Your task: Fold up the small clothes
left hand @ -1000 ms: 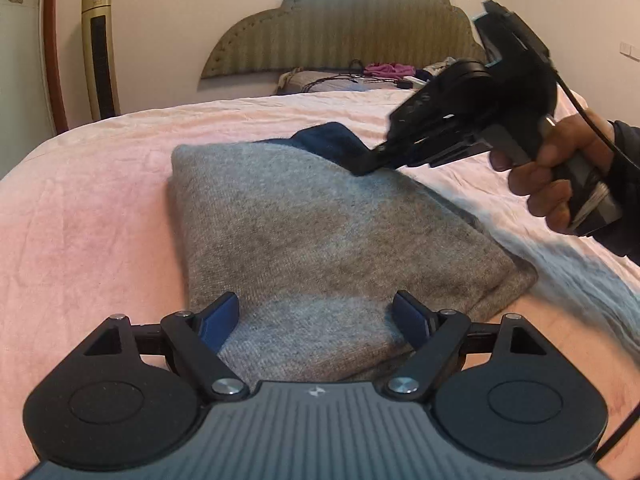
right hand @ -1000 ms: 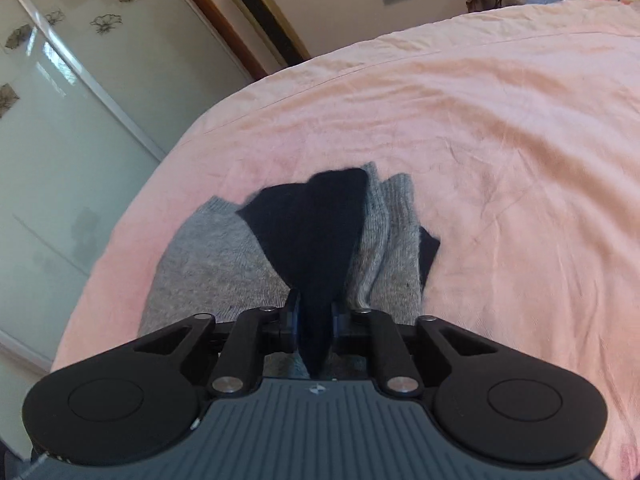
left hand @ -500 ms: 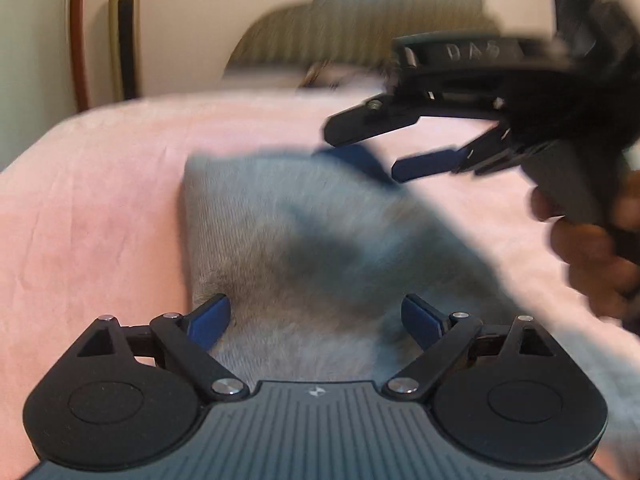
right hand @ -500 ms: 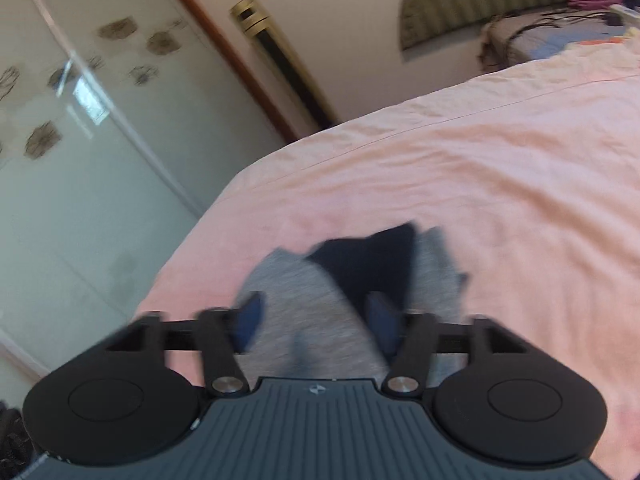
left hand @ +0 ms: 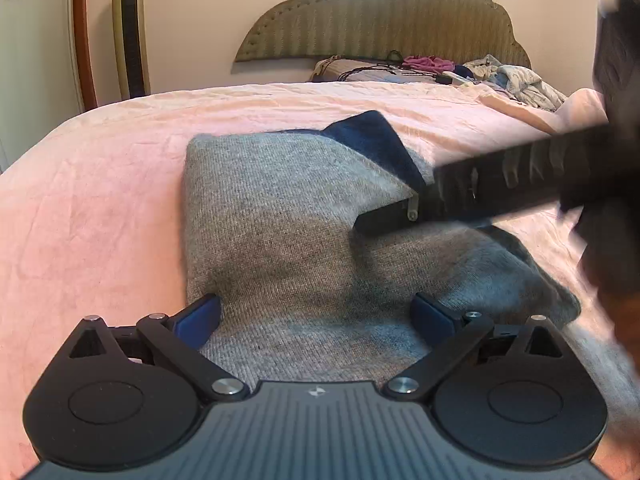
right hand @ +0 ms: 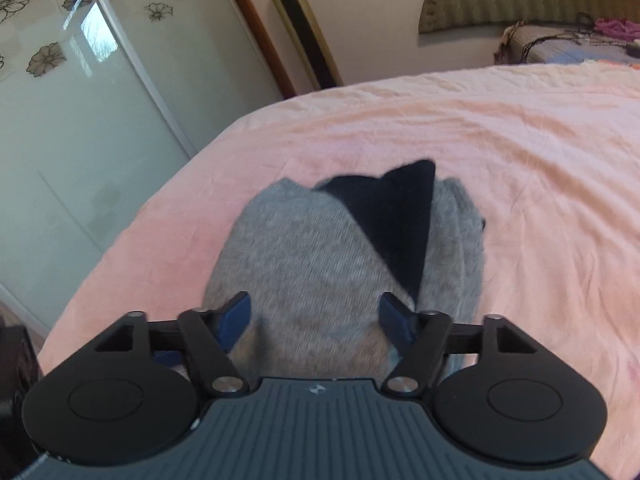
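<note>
A folded grey knit garment [left hand: 280, 220] with a dark navy part [left hand: 372, 144] at its far end lies on the pink bedspread [left hand: 100, 200]. My left gripper [left hand: 316, 318] is open and empty, its blue pads either side of the garment's near edge. My right gripper [right hand: 316, 314] is open and empty, low over the grey garment [right hand: 304, 248], with the navy flap [right hand: 396, 216] lying ahead of it. In the left wrist view the right gripper's body [left hand: 500, 188] reaches in from the right above the garment.
The bed's padded headboard [left hand: 380, 20] is at the back, with a pile of clothes and cables [left hand: 440, 70] before it. A tall gold tower fan [left hand: 130, 28] and a glass sliding door [right hand: 80, 100] stand to the left of the bed.
My right gripper let go of the navy flap, opened, and dropped lower over the grey garment. The flap now lies flat. My left gripper stayed open at the near edge.
</note>
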`<act>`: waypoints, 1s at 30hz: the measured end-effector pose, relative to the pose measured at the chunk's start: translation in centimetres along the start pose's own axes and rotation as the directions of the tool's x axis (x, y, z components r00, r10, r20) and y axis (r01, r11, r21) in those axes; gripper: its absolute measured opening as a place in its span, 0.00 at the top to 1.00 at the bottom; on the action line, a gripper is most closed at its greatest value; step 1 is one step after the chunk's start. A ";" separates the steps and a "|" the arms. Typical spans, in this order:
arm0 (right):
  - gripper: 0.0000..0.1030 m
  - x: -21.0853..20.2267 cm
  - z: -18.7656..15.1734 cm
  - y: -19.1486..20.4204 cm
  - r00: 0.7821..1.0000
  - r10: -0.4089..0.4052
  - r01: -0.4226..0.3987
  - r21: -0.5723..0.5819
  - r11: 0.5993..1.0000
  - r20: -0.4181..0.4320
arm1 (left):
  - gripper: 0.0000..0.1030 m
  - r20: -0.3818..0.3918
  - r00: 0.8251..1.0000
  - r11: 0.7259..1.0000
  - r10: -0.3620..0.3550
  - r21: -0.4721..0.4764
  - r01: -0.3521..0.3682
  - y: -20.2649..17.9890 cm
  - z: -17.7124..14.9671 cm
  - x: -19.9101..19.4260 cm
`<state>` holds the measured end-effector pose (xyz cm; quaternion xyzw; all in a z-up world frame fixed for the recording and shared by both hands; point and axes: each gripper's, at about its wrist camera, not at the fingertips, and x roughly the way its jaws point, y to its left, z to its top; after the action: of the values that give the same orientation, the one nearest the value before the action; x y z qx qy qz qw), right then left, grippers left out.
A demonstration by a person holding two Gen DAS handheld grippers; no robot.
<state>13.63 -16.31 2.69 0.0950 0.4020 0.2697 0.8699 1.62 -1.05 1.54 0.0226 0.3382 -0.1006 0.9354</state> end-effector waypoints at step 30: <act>0.00 -4.7 -11.6 2.5 0.903 -0.419 0.428 -0.103 0.898 0.100 | 0.00 -0.047 0.986 0.982 0.157 -0.098 -0.161 0.1 -5.3 -5.9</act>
<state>1.39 -17.38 -0.94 -0.0379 0.3625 0.0944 0.9264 -6.10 0.65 1.24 0.0041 0.3580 -0.0079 0.9337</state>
